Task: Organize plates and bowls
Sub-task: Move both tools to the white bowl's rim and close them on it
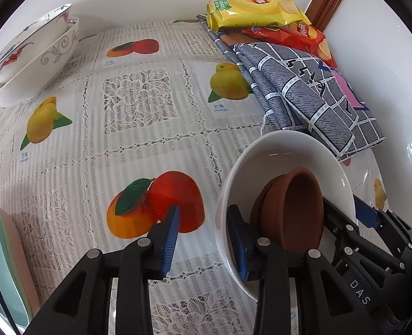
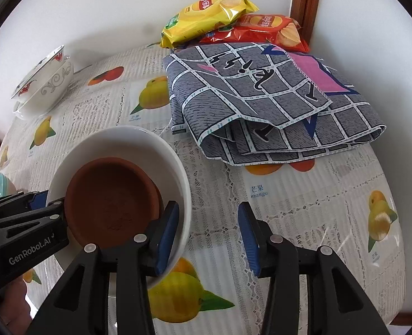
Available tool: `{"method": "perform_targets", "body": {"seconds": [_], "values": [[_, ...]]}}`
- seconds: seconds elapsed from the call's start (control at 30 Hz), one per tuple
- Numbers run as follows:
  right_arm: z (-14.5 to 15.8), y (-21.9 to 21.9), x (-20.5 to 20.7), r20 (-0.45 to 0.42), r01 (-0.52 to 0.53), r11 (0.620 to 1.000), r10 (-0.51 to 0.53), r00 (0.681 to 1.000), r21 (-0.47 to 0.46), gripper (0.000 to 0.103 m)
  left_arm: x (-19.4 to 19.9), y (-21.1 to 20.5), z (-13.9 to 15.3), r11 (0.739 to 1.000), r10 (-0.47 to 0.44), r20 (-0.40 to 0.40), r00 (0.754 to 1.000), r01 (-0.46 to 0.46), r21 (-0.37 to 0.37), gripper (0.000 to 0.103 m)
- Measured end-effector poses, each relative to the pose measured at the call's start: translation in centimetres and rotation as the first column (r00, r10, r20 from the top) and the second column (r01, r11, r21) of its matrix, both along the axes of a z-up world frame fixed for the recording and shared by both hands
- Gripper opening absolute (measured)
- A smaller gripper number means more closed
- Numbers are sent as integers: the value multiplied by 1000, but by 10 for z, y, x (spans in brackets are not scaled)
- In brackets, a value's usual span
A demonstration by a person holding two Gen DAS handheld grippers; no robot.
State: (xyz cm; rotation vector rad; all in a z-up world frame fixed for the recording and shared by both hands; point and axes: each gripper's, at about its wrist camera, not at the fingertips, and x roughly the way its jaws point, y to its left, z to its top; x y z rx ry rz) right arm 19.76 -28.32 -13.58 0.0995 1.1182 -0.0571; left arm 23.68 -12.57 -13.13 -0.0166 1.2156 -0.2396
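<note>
A white bowl sits on the fruit-print tablecloth with two stacked brown clay saucers inside. My left gripper straddles its left rim. One blue pad is inside the bowl, and the other stands well clear outside, so it is open. My right gripper straddles the opposite rim the same way. Its left pad is inside against the wall, its right pad is apart from the bowl, and it is open. Each gripper shows at the edge of the other's view.
Two nested patterned bowls stand at the back left. A folded grey checked cloth and two chip bags lie at the back right by the wall. Teal and pink dishes sit at the near left.
</note>
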Motion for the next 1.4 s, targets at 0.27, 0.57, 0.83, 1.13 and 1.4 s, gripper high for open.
{"method": "perform_targets", "body": {"seconds": [0.27, 0.57, 0.83, 1.13, 1.4], "values": [[0, -5, -2, 24, 16, 1000, -16, 1000, 15, 50, 2, 4, -3, 1000, 10, -7, 1000, -11, -28, 38], [-1, -6, -3, 23, 29, 998, -30, 999, 49, 48, -4, 3, 0, 999, 31, 35, 999, -30, -24, 37], [-3, -9, -2, 10, 44, 996, -45, 999, 78, 48, -4, 8, -4, 997, 55, 33, 998, -53, -61, 37], [-2, -7, -4, 20, 48, 998, -49, 999, 52, 49, -2, 5, -5, 999, 31, 31, 999, -30, -39, 40], [-2, -6, -5, 30, 38, 991, -42, 999, 130, 26, -5, 1, -5, 997, 33, 34, 999, -30, -70, 24]]}}
